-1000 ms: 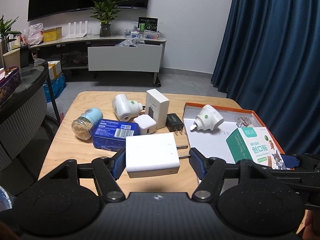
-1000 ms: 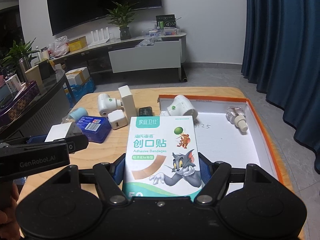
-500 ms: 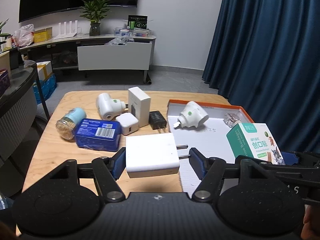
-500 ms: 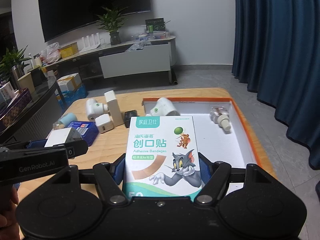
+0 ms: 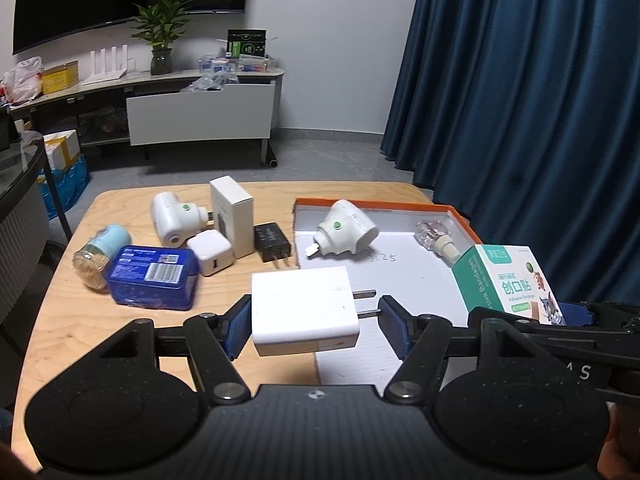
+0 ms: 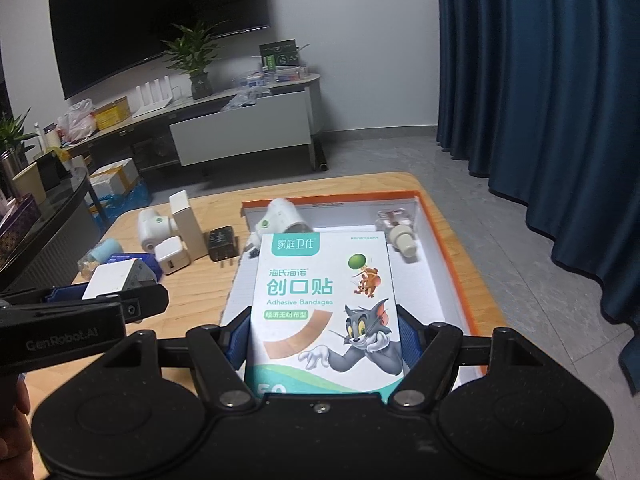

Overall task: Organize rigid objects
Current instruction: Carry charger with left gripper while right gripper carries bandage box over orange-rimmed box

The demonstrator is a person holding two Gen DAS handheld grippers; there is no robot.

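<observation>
Several gadgets point(image 5: 172, 222) litter wooden table point(image 5: 80, 320) near curtain point(image 5: 520, 120).

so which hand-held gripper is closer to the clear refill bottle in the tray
Right. The right hand-held gripper, holding the bandage box, is over the tray just short of the clear refill bottle; the left hand-held gripper sits farther off.

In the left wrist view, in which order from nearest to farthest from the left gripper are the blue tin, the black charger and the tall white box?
1. Blue tin: nearest the left gripper, lying to its left on the table.
2. Black charger: farther back, near the middle, beside the tray's left edge.
3. Tall white box: farthest, standing behind the black charger.
</observation>
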